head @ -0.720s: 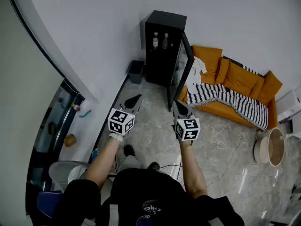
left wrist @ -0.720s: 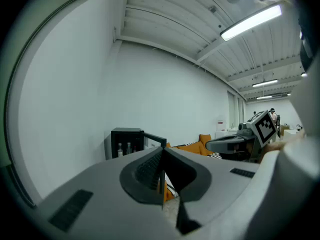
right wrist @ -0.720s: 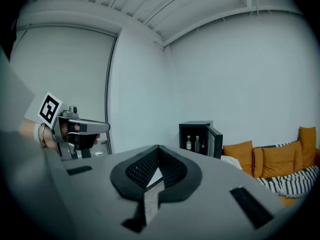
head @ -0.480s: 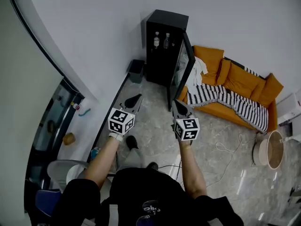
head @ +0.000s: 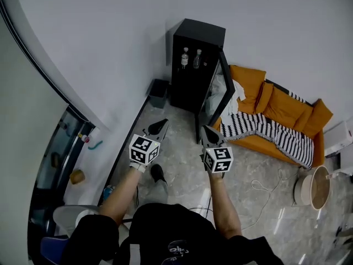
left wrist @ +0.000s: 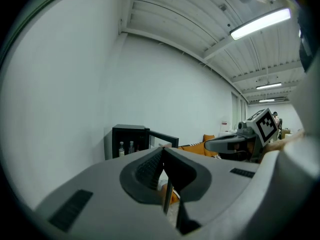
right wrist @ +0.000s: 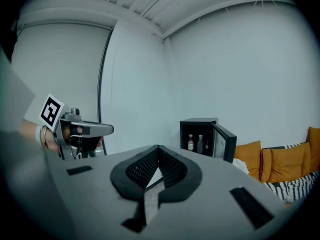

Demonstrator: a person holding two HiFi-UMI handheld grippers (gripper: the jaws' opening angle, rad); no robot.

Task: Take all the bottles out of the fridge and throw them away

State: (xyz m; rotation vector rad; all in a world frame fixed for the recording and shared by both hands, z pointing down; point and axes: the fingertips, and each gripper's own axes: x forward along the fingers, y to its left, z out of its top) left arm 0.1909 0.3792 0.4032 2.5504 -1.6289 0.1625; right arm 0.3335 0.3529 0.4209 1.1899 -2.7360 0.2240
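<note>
We see two clear bottles (head: 185, 58) standing upright side by side on the upper shelf inside the fridge (head: 204, 29). Their long axes are vertical, caps up, with pale labels facing the open front. In the right gripper view a darker thing stands just beside them on the same shelf, too small for us to name. The fridge is a black cabinet with its back to the white wall (head: 110, 48). Its door (head: 212, 95) is swung wide, hinged on the side toward the orange sofa (head: 281, 101), so the shelf front is uncovered. The door's free edge juts out from the fridge roughly toward our right claw (head: 205, 129). A small dark bin (head: 159, 87) sits on the floor (head: 176, 148) just beside the fridge, on the side away from the door. Beyond the door, the sofa carries a striped blanket (head: 265, 117), and farther from the fridge lie a white cable (head: 265, 175) and a round tub (head: 314, 186). Our left claw (head: 163, 122) and right claw both point at the fridge from well back, with open floor between. Each has its jaws pressed together at the tips, gripping nothing.
</note>
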